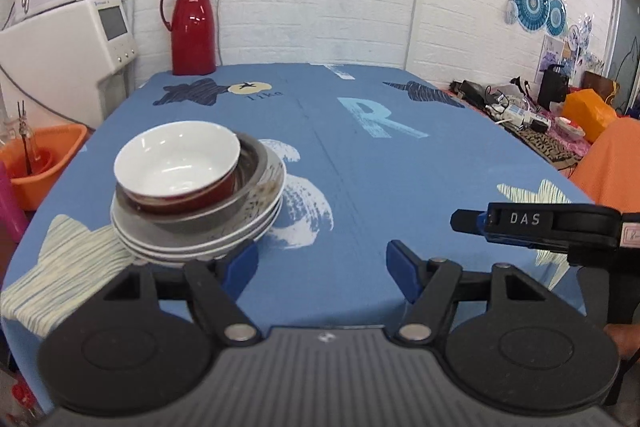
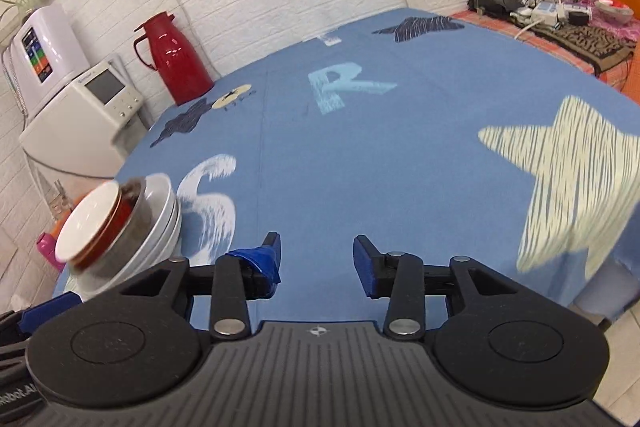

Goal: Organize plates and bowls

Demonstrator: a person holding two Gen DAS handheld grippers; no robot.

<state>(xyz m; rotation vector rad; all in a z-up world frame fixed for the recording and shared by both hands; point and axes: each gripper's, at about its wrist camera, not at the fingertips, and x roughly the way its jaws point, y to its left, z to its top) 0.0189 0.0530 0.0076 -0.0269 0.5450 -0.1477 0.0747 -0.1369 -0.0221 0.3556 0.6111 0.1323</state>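
Both hand-held grippers, left (image 1: pixel 322 269) and right (image 2: pixel 316 261), hang wide and empty above the table (image 1: pixel 360 179); bowl (image 1: pixel 178 163) sits nested atop plates (image 1: pixel 200 231) at left, apparently already stacked.

Left hand-held gripper (image 1: pixel 322 263): fingers spread wide, nothing between the blue pads (image 1: pixel 402 273). Right hand-held gripper (image 2: pixel 316 261): fingers parted, narrower gap, empty. In the left view it sits just to the right, slightly ahead, level.
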